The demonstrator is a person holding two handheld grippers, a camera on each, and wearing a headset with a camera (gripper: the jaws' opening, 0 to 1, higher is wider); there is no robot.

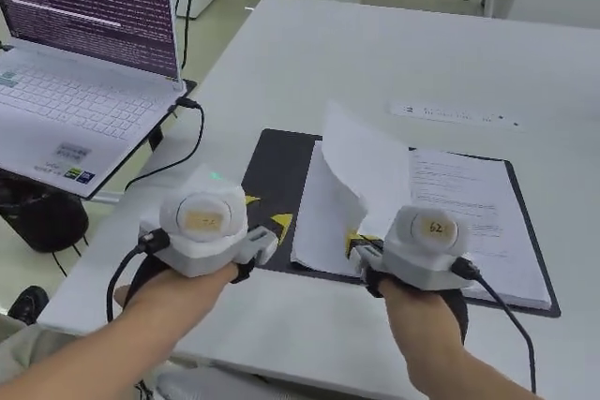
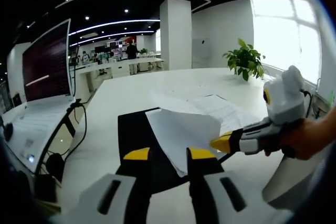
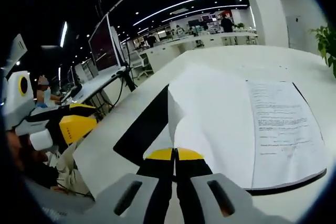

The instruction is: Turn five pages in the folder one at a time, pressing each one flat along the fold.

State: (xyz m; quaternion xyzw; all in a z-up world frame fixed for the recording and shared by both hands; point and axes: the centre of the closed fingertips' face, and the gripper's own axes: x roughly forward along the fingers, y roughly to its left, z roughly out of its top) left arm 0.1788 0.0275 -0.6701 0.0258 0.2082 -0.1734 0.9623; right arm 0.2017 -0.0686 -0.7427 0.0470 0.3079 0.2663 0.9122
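Folder [image 1: 281,161], black and opened flat, is found on the white tabletop [image 1: 375,53], just to the right of a laptop [image 1: 75,91]. Over the bare left cover the left claw [image 1: 267,213] is held with its jaws apart and nothing between them. Beside it a single page [image 1: 366,166] is lifted and bowed, its lower edge pinched between the closed jaws of the right claw [image 1: 359,244]. Further right the printed stack [image 1: 469,213] is seen lying flat. A crease or tear could be caused if the pinched edge is pulled across faster than the sheet can roll at the fold. A second sheet could be dragged along unnoticed, and the count would be spoiled. If the page is released before it is pressed down by the left claw, it may be expected to spring back.
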